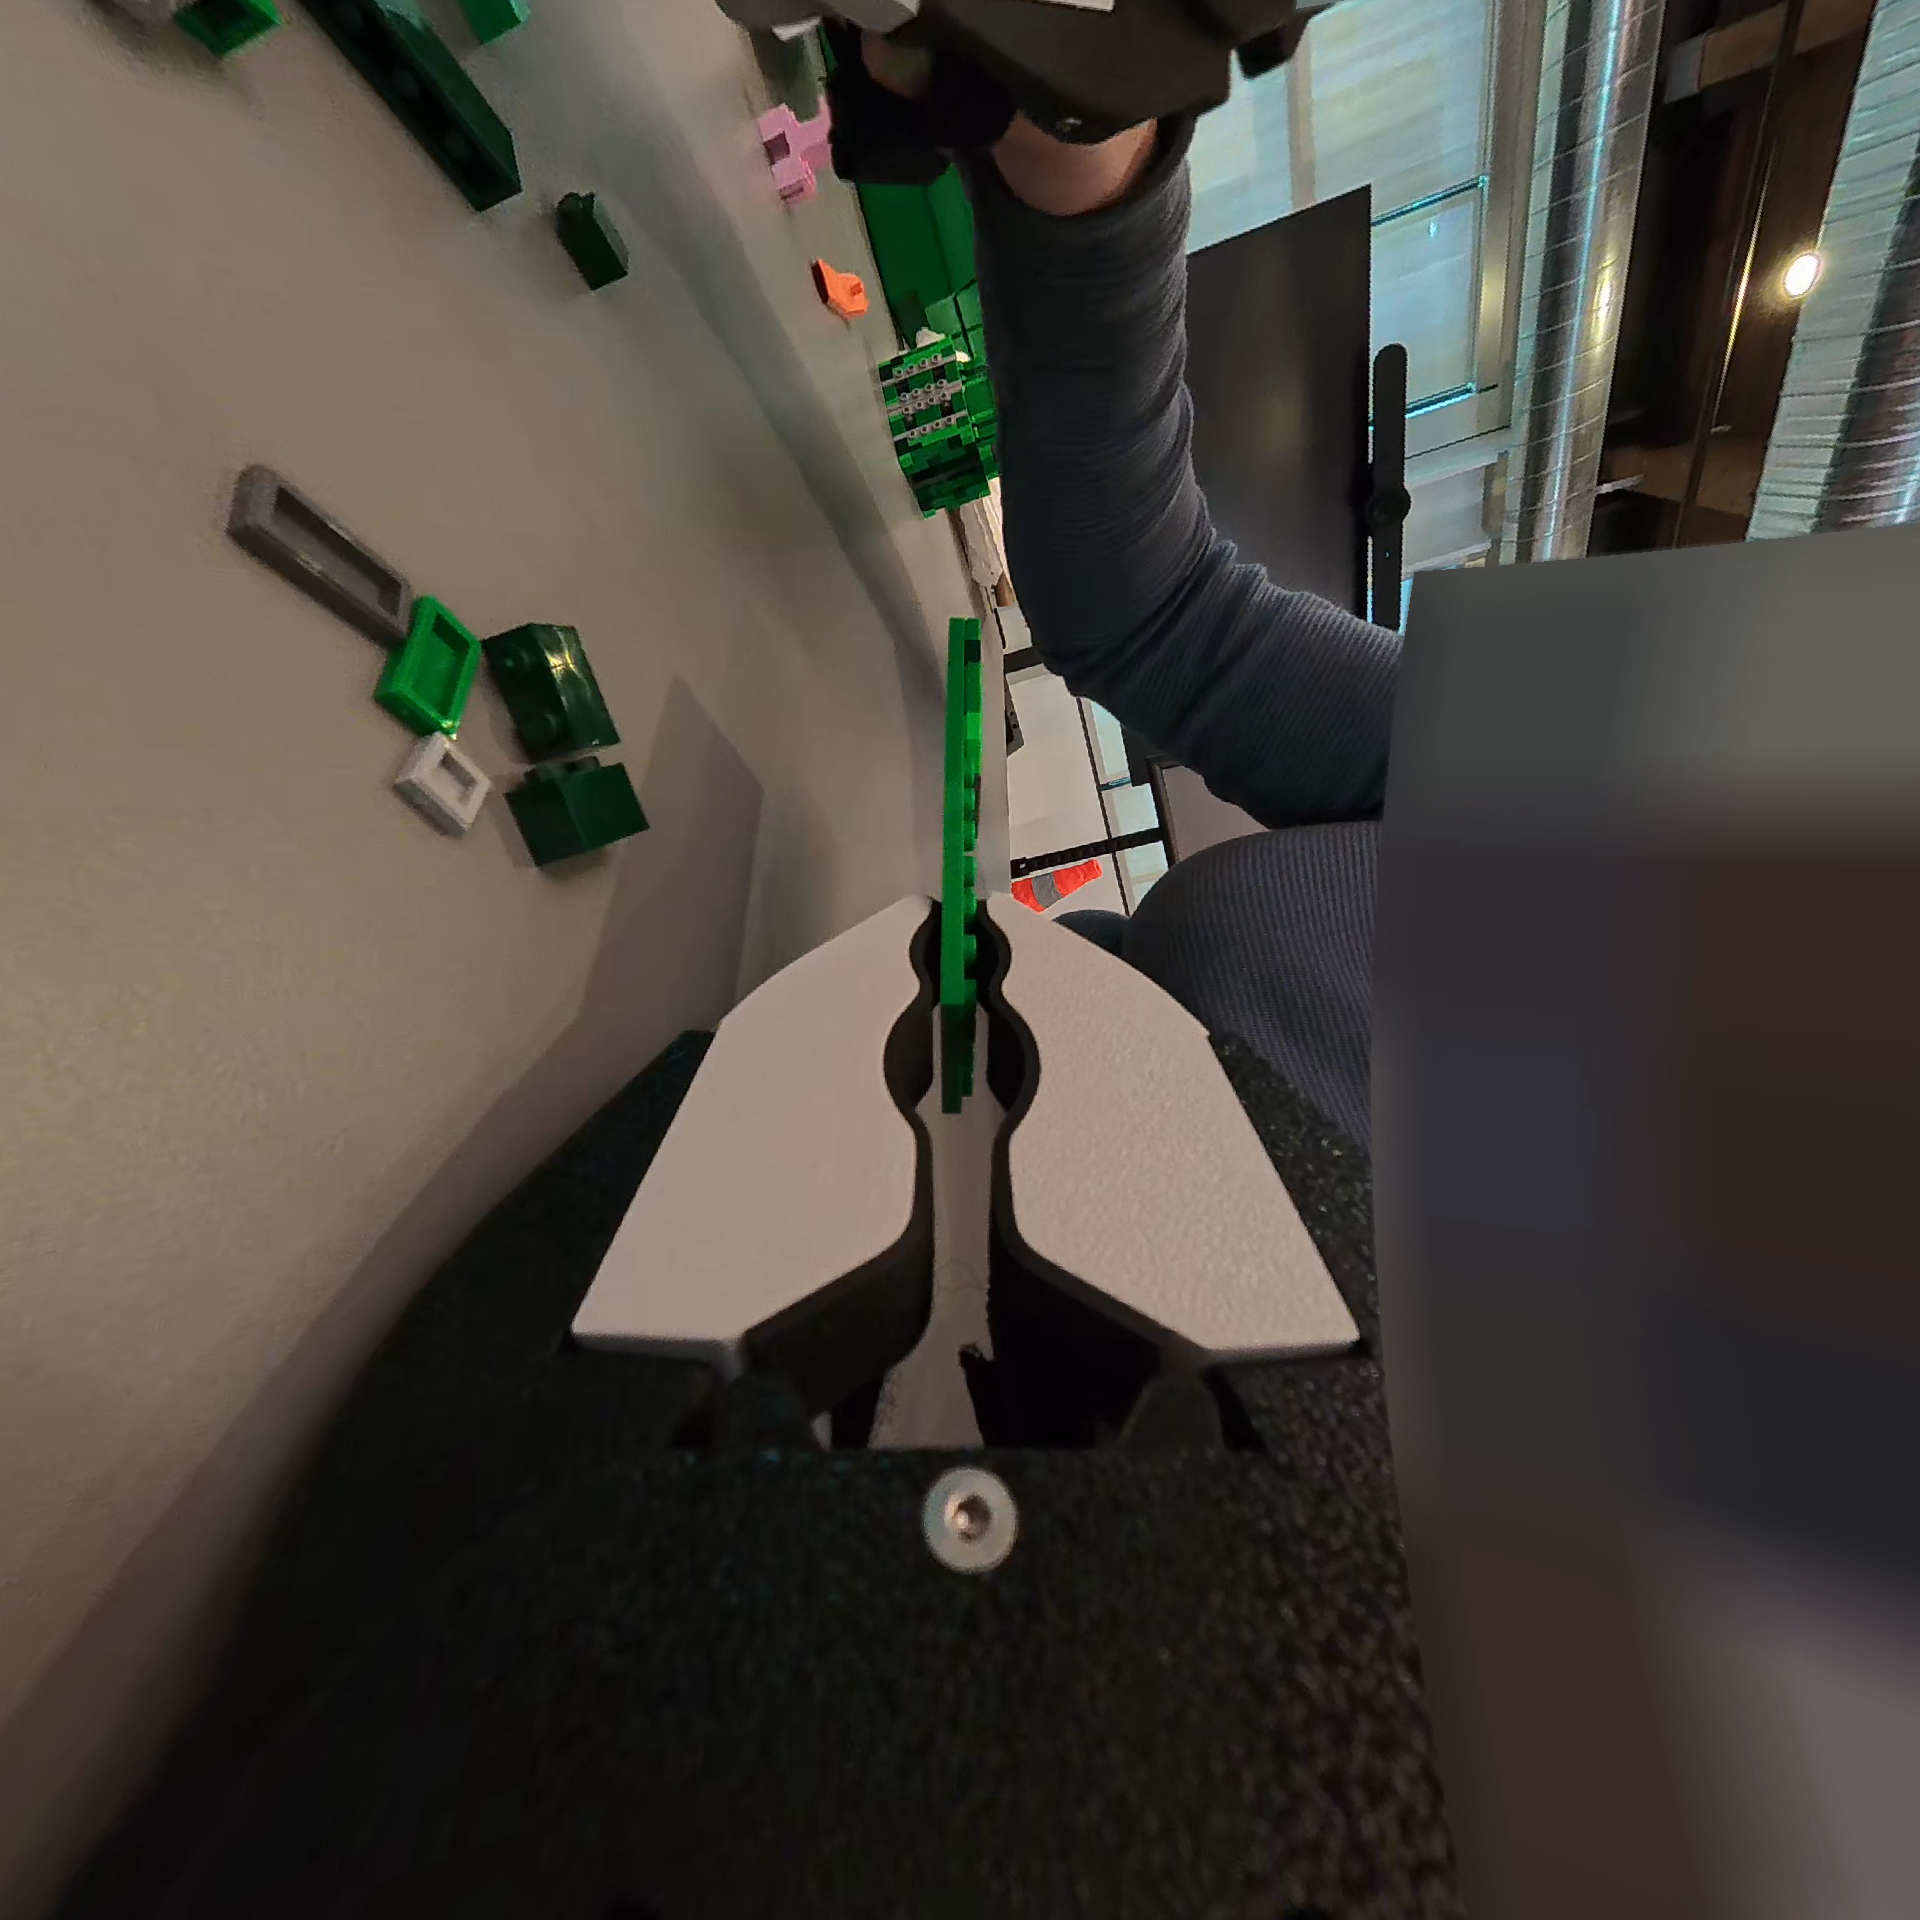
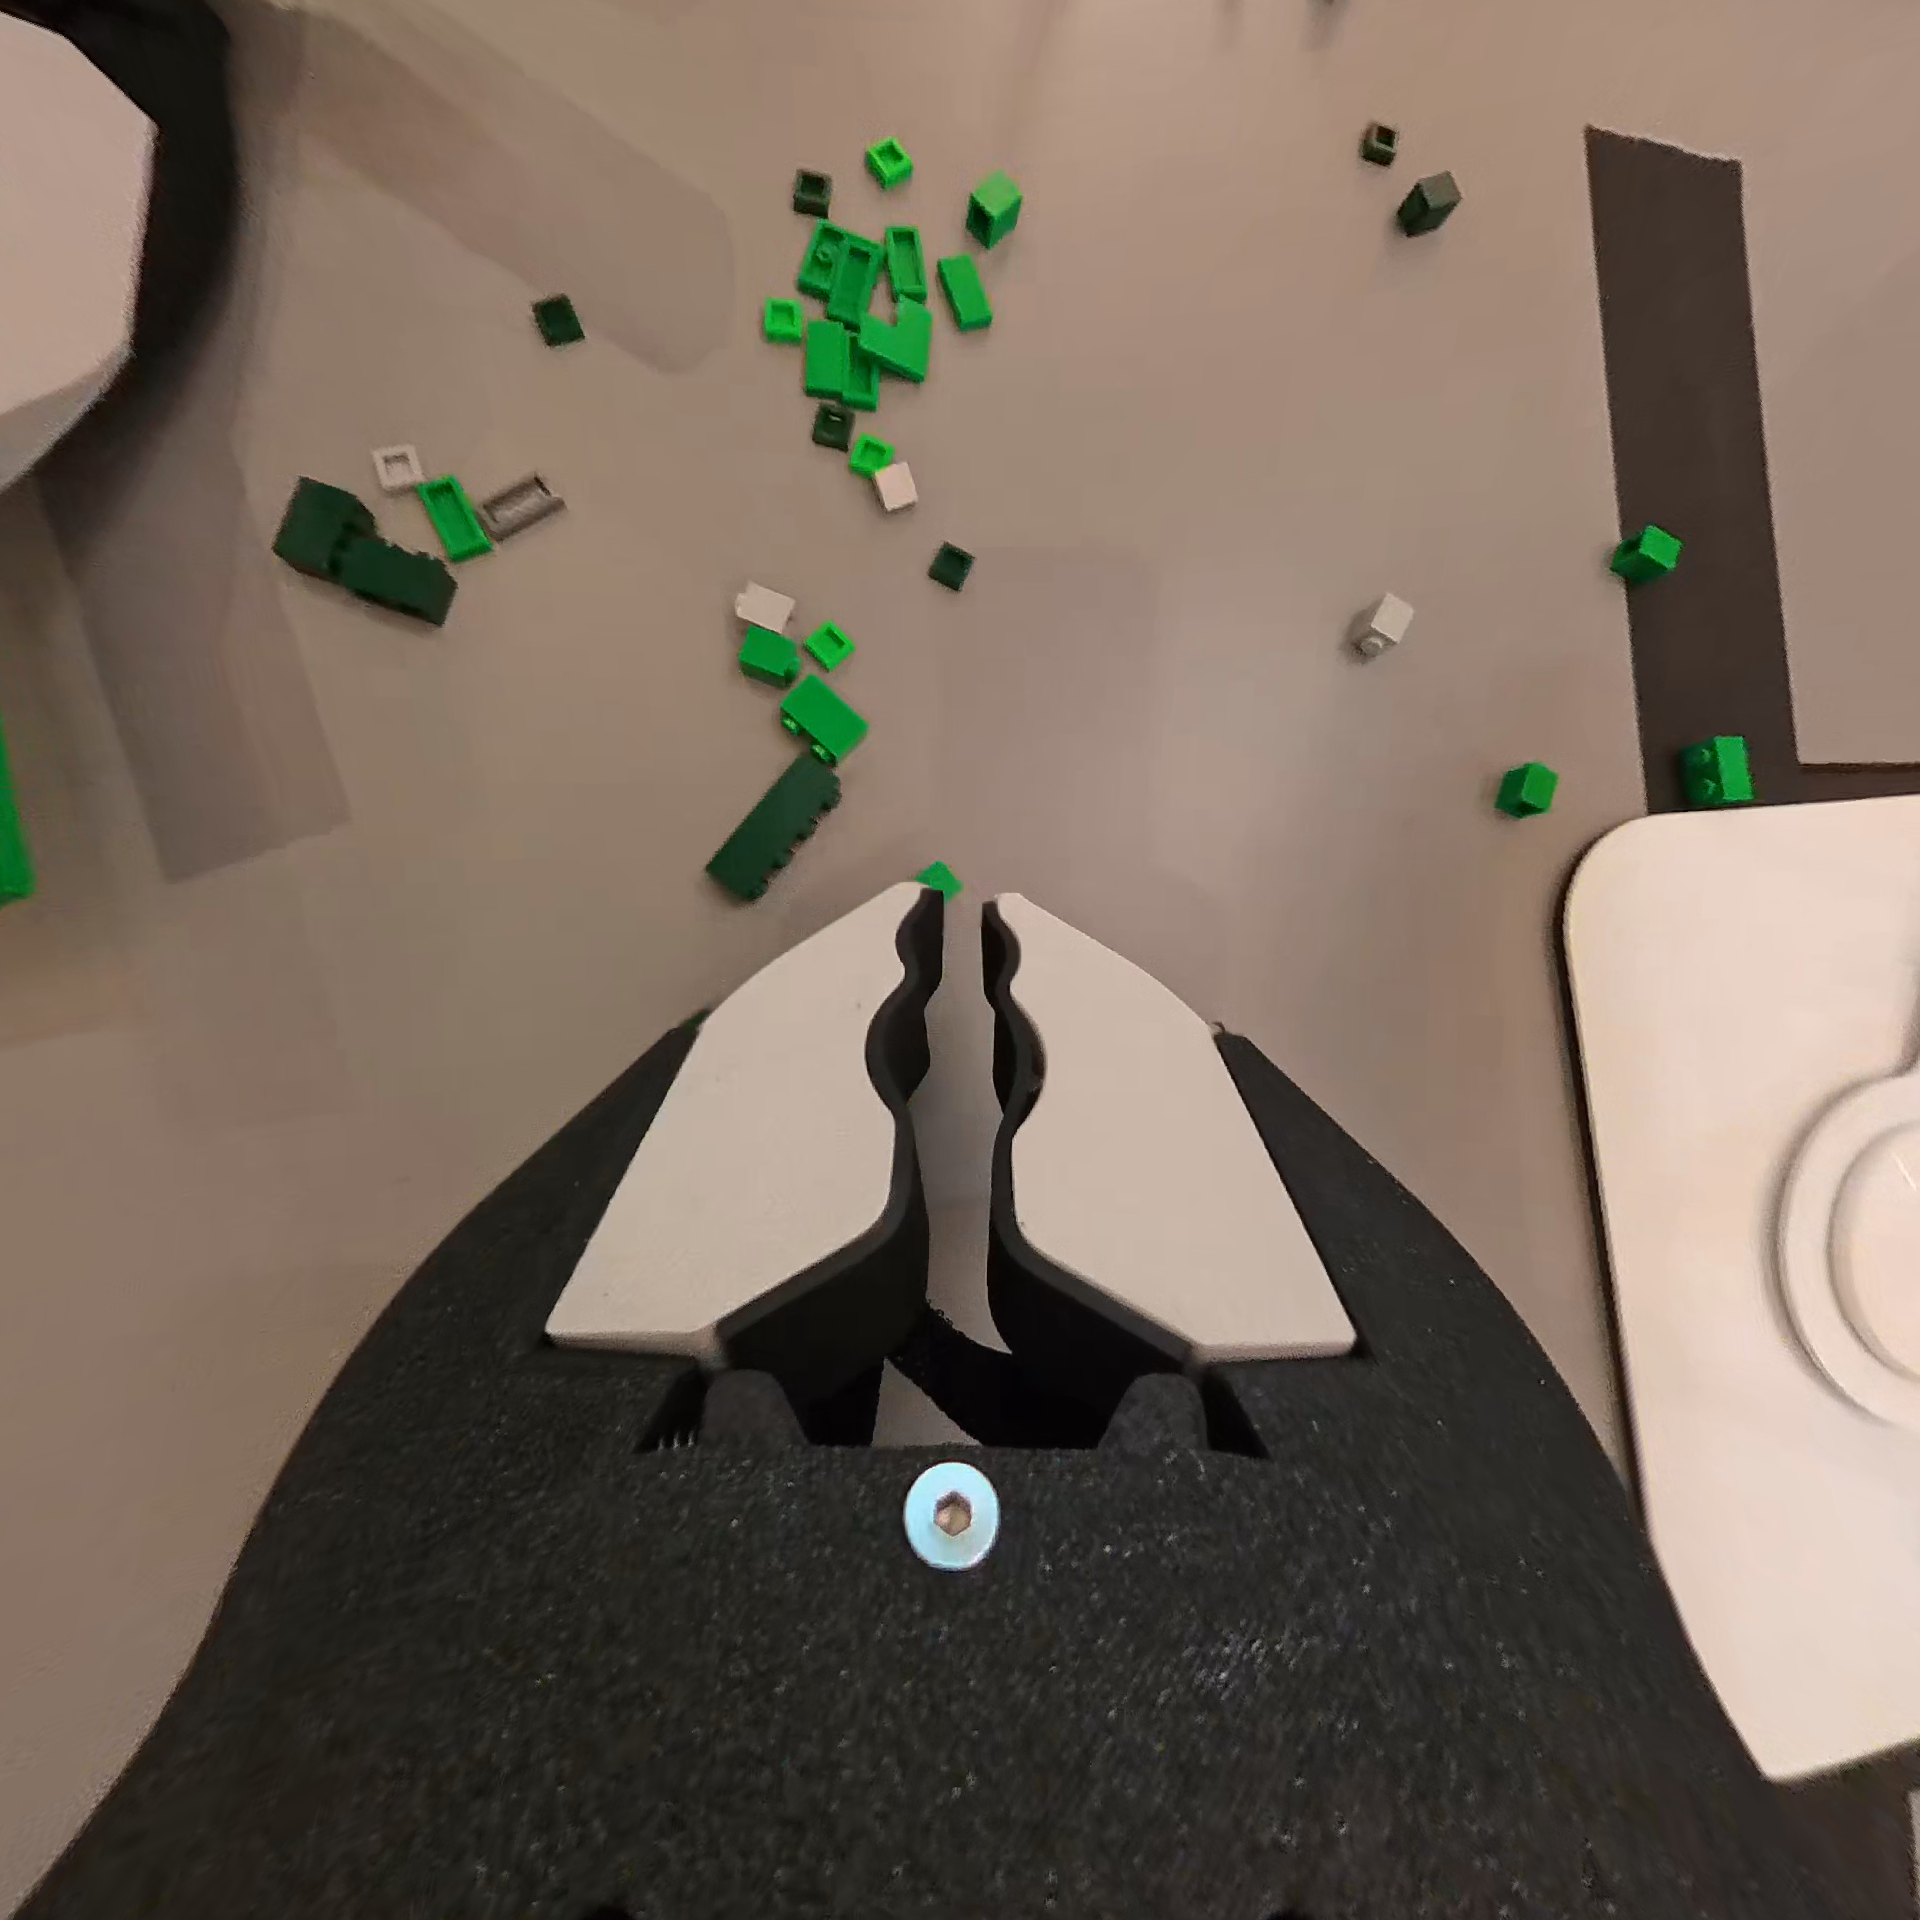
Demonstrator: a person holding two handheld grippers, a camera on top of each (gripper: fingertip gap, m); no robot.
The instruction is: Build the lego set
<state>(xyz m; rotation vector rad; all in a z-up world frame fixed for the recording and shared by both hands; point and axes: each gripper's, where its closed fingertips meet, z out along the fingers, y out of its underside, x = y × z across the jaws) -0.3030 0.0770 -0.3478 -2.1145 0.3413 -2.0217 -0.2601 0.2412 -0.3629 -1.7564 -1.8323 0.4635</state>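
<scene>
Jaws of the left gripper (image 1: 961, 935) clamp a green plate (image 1: 961, 831) edge-on, likely presenting it for assembly. Right gripper (image 2: 961, 904) jaws stand slightly parted, empty, above a small green brick (image 2: 940, 880) on the tabletop (image 2: 1195, 520).

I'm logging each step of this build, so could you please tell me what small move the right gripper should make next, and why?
Probably a short advance and descent of the right gripper to bracket the small bright green brick at its fingertips. Its jaws are nearly closed with nothing between them, and may need to open slightly. The left gripper already clamps the thin bright green studded plate edge-on, ready to receive a piece.
</scene>
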